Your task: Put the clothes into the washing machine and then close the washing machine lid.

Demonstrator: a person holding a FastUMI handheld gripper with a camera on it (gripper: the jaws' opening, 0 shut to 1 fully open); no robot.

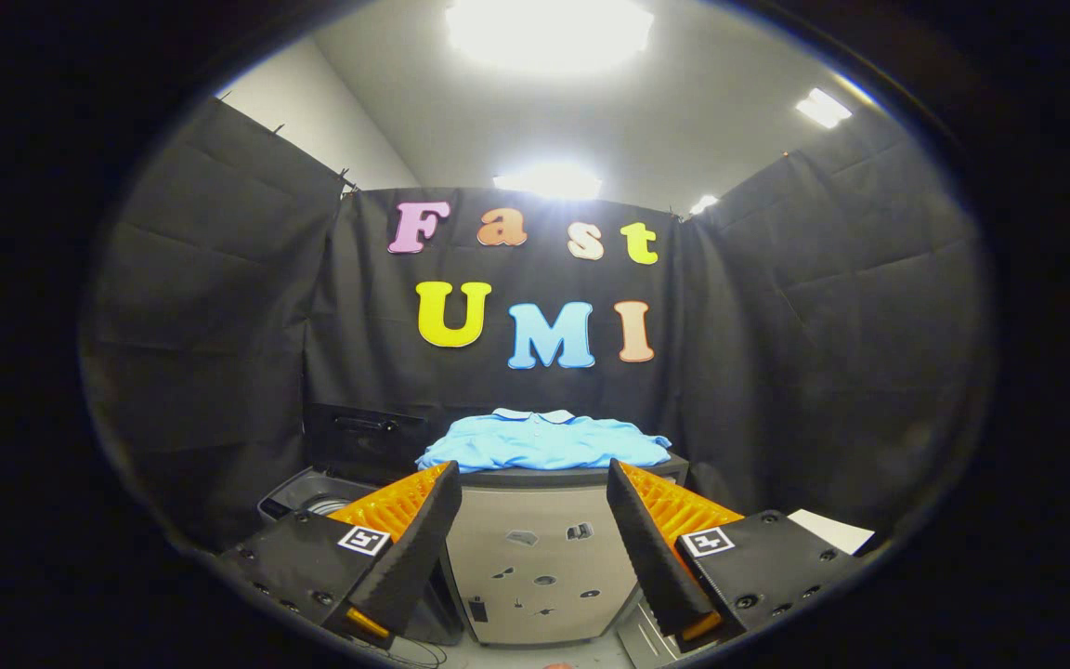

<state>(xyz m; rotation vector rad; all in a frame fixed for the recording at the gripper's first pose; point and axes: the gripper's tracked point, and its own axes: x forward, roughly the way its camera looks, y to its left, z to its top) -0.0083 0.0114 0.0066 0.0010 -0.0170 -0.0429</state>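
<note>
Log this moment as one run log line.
stage: approach | gripper: open, holding nothing | blue shirt: folded on grey cabinet, beyond jaws | washing machine: beside cabinet, lid up

Grey cabinet point(535, 557) stands beyond the fingers, seen through the gap between them. Dark top edge, pale front with a few small stickers or marks, too small to make out. Blue shirt point(544, 441) lies flat on the cabinet top, collar toward the back wall, covering most of the top. Washing machine point(312, 497) sits on the floor just left of the cabinet, lid point(363, 437) up. Gripper point(530, 530) wide apart, holding nothing.
</note>
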